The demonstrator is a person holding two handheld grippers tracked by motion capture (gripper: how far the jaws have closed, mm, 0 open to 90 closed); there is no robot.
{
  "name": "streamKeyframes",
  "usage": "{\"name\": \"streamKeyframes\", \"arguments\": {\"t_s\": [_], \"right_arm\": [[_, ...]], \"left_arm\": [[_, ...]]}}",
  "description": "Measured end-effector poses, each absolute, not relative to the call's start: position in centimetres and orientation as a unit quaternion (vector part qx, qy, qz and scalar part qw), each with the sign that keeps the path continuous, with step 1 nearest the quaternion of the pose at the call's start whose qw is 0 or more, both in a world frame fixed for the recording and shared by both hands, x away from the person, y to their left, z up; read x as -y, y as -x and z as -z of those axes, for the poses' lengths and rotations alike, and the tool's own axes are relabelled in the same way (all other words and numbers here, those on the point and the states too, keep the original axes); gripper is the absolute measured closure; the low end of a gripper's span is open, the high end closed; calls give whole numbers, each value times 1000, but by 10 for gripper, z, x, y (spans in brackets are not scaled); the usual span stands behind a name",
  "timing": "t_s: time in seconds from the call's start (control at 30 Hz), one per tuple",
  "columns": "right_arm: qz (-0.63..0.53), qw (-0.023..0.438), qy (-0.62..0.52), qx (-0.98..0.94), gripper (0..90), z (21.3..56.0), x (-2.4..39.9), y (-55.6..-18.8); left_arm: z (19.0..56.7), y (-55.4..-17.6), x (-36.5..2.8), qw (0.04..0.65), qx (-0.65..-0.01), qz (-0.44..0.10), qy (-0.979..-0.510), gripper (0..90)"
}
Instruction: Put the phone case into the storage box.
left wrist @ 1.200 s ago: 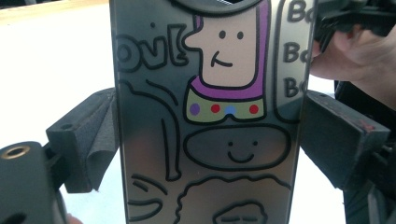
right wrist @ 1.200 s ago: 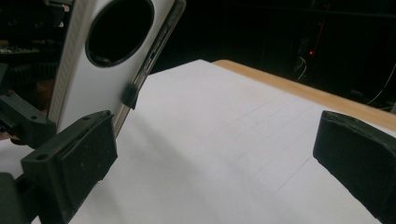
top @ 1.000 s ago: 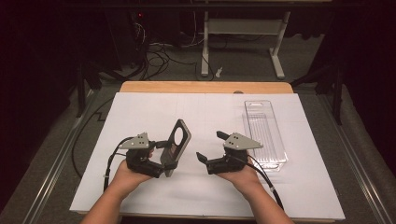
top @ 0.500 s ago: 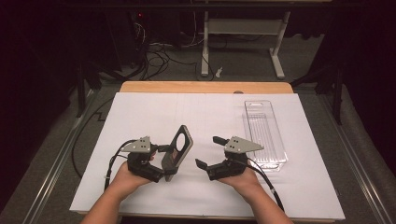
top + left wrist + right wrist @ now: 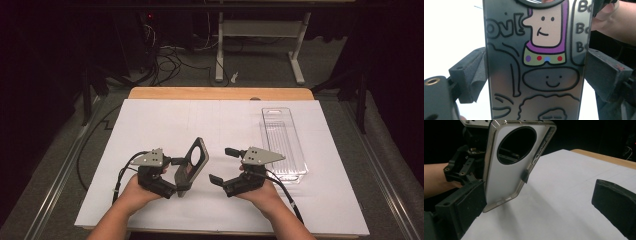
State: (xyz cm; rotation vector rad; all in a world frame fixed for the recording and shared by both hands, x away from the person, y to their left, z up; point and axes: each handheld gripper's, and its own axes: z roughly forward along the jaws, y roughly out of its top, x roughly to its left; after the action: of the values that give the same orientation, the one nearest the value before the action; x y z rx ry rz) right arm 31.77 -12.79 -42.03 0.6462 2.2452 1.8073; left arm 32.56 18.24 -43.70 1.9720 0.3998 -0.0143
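My left gripper (image 5: 181, 176) clamps the phone case (image 5: 193, 166) by its edges, tilted above the table (image 5: 165, 115) at 6 o'clock, unmoved since earlier. My right gripper (image 5: 224, 165) waits open at the case's 3 o'clock.

The phone case (image 5: 536, 62) is showing black-outlined cartoon doodles with purple, green and red dots on silver; the clear tray (image 5: 282, 142) beside it is looking colourless.
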Motion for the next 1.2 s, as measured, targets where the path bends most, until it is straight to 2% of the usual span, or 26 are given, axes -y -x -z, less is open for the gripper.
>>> {"name": "streamKeyframes", "arguments": {"t_s": [1.2], "right_arm": [[-643,43,-167,-746,1,406,124,-310]], "left_arm": [[438,-320,-175,535,-128,44,-834,131]]}}
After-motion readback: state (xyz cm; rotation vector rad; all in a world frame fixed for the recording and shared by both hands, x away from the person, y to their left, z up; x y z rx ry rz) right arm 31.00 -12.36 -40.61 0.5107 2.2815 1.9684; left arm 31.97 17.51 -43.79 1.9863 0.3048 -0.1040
